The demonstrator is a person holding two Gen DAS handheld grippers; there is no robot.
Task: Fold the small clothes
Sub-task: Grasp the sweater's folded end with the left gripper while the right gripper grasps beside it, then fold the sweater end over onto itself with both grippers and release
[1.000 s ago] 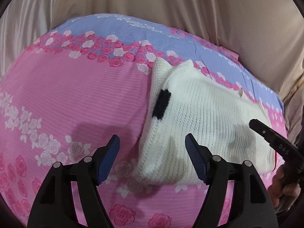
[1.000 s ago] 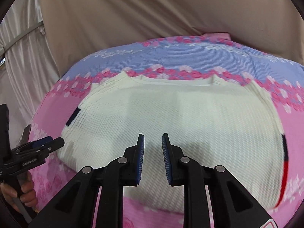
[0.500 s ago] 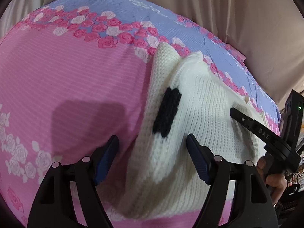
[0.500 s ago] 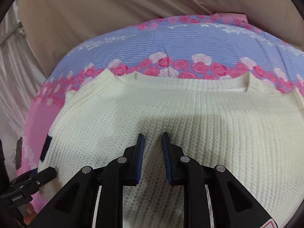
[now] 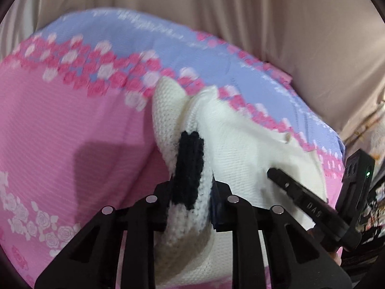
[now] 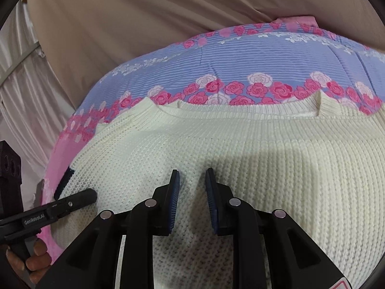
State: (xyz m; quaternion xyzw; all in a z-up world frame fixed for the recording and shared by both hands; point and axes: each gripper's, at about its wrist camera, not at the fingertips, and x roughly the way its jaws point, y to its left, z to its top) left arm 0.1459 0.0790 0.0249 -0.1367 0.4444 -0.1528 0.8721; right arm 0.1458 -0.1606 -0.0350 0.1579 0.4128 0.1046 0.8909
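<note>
A cream knit sweater (image 5: 243, 144) (image 6: 276, 159) lies spread on a pink and blue floral bedspread (image 5: 60, 120). Its left edge carries a black stripe (image 5: 190, 163), lifted into a fold. My left gripper (image 5: 192, 183) is closing on that fold, and its pads press the knit at the stripe. My right gripper (image 6: 191, 178) rests on the middle of the sweater below the neckline, its jaws a narrow gap apart with nothing clamped. One finger of the right gripper (image 5: 284, 180) shows in the left wrist view. The left gripper (image 6: 81, 198) shows at the sweater's left edge.
The bedspread (image 6: 216, 60) ends at beige curtains (image 5: 216, 4) (image 6: 120, 24) behind. A hand (image 6: 36, 260) holds the left gripper's handle at the lower left. Bare pink bedspread lies left of the sweater.
The left gripper slid over the sweater's striped edge and shut on it, lifting it into a fold. The right gripper came down and forward onto the sweater's middle, its gap unchanged.
</note>
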